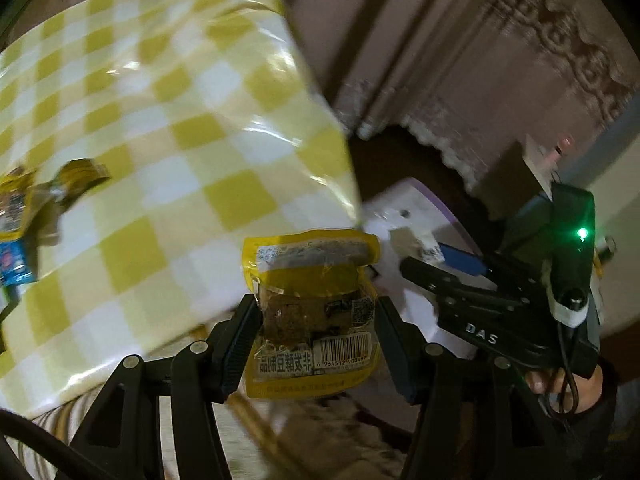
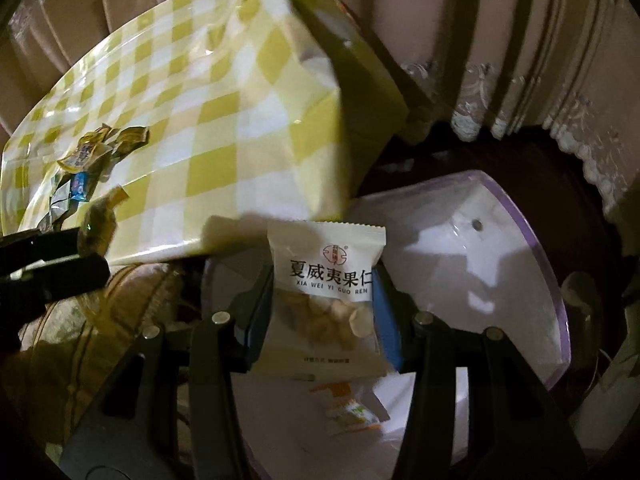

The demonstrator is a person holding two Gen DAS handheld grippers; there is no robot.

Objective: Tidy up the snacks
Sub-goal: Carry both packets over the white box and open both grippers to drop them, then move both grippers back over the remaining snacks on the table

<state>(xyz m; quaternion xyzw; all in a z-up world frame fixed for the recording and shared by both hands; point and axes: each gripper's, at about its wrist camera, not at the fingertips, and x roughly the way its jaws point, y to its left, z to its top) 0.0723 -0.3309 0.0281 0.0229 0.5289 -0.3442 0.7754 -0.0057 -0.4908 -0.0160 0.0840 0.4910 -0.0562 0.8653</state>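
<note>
My left gripper (image 1: 316,316) is shut on a yellow packet of dried tofu (image 1: 312,276) and holds it off the corner of the table, beside the white bin (image 1: 412,208). My right gripper (image 2: 326,300) is shut on a white packet of macadamia nuts (image 2: 328,292) and holds it over the white bin (image 2: 480,248). An orange and white snack packet (image 2: 352,408) lies in the bin below it. The right gripper also shows in the left wrist view (image 1: 424,268), and the left gripper in the right wrist view (image 2: 86,258).
The table has a yellow and white checked cloth (image 1: 180,120), also seen from the right wrist (image 2: 224,120). A pile of loose snack packets (image 2: 92,160) lies on its left side, also seen from the left wrist (image 1: 24,208). Curtains (image 2: 520,60) hang behind.
</note>
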